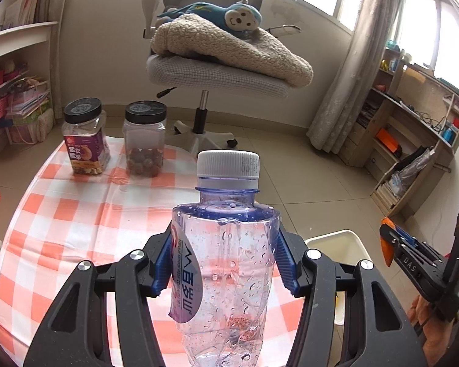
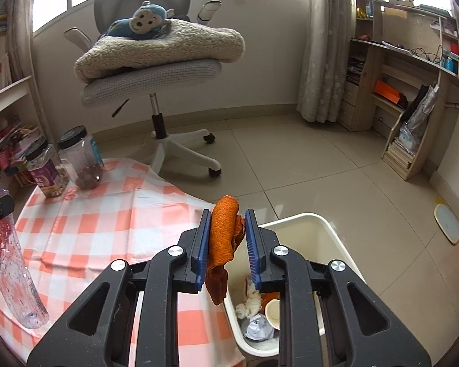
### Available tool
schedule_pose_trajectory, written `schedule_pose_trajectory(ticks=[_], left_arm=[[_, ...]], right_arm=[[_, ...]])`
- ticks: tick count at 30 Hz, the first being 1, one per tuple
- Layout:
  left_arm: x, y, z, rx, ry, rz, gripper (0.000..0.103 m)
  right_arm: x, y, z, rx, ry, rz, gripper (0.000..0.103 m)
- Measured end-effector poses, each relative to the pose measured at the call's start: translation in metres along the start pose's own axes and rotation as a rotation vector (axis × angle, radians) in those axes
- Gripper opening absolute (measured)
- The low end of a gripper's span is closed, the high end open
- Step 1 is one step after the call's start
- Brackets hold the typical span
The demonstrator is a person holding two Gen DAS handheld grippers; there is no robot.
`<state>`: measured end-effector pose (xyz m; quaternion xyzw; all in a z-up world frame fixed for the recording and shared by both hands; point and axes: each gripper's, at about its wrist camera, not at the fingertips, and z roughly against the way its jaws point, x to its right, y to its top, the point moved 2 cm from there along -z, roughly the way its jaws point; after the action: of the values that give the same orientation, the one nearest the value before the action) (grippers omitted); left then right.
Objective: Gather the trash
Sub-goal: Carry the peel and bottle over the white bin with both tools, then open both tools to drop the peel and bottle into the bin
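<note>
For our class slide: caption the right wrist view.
Right tongs hold orange peel beside the white trash bin.

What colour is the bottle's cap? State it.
White, ribbed cap on the clear bottle; clearest in the left wrist view.

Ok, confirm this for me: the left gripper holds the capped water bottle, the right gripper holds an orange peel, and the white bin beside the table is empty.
One thing is wrong: the white bin is not empty. The right wrist view shows crumpled paper and other scraps at its bottom. The rest stands: the left gripper grips the capped water bottle, and the right gripper holds the orange peel.
</note>
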<state>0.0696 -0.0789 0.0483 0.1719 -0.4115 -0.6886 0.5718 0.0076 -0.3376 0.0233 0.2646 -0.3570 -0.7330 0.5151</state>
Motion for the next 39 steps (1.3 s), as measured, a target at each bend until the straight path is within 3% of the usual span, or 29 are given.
schedule_pose_trajectory(ticks=[4, 6, 7, 8, 10, 14, 23, 27, 29, 35, 39], left_arm=[[0.03, 0.002, -0.008, -0.001, -0.052, -0.04, 0.055], [0.042, 0.005, -0.015, -0.017, -0.093, -0.035, 0.055], [0.048, 0.006, -0.018, -0.026, -0.115, -0.031, 0.055], [0.055, 0.006, -0.022, -0.035, -0.137, -0.03, 0.055], [0.071, 0.008, -0.03, -0.053, -0.167, -0.039, 0.055], [0.109, 0.012, -0.049, -0.076, -0.214, -0.061, 0.055], [0.174, 0.027, -0.092, -0.112, -0.289, -0.056, 0.056], [0.201, 0.03, -0.115, -0.163, -0.326, -0.051, 0.057], [0.209, 0.028, -0.121, -0.187, -0.325, -0.054, 0.073], [0.196, 0.021, -0.107, -0.161, -0.295, -0.055, 0.075], [0.166, 0.012, -0.084, -0.096, -0.199, -0.085, 0.075]], right_arm=[[0.025, -0.006, -0.002, -0.015, -0.095, -0.025, 0.025], [0.037, -0.009, -0.001, -0.02, -0.142, -0.046, 0.041], [0.042, -0.01, 0.0, -0.02, -0.168, -0.059, 0.062], [0.048, -0.012, 0.002, -0.012, -0.182, -0.074, 0.068], [0.056, -0.014, 0.005, -0.006, -0.198, -0.085, 0.07], [0.074, -0.021, 0.015, 0.025, -0.26, -0.112, 0.093], [0.1, -0.034, 0.029, 0.022, -0.339, -0.155, 0.096], [0.111, -0.038, 0.033, 0.027, -0.347, -0.174, 0.096], [0.116, -0.039, 0.032, 0.018, -0.345, -0.189, 0.096], [0.114, -0.038, 0.032, 0.026, -0.316, -0.208, 0.096], [0.107, -0.036, 0.034, 0.053, -0.291, -0.225, 0.096]])
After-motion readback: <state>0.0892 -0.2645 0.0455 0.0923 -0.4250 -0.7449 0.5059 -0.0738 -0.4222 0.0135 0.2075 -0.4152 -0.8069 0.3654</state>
